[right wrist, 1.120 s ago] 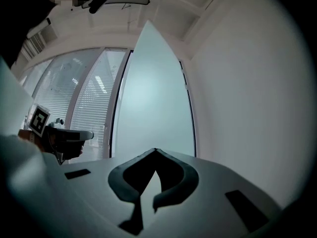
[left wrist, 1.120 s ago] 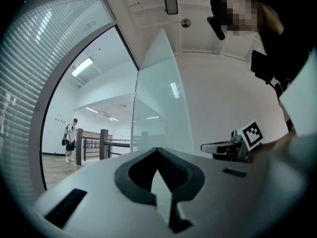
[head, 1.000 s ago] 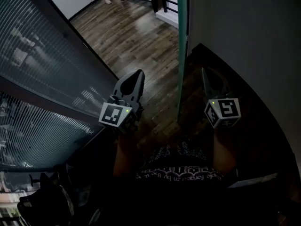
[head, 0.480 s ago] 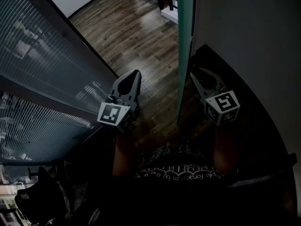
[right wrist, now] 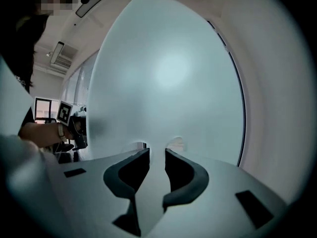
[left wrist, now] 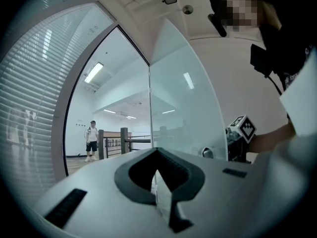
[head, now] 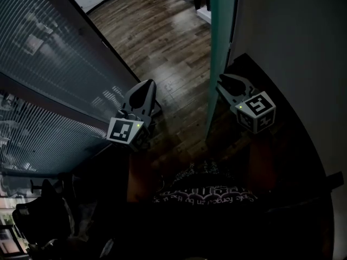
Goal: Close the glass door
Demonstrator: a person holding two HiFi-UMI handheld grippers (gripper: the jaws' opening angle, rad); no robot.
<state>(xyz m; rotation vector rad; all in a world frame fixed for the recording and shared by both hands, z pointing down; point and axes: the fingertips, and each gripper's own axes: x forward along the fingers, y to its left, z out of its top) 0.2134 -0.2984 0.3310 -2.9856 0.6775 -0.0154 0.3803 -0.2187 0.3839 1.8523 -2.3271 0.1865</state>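
Left gripper (head: 143, 90) shut on nothing, right gripper (head: 226, 84) narrowly parted and empty, facing the frosted glass door (right wrist: 168, 78). Needed a flat, steady push near its edge (no clamping).

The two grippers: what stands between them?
The glass door. In the head view its greenish edge runs down between the left gripper and the right gripper, with one gripper on each side of the pane.
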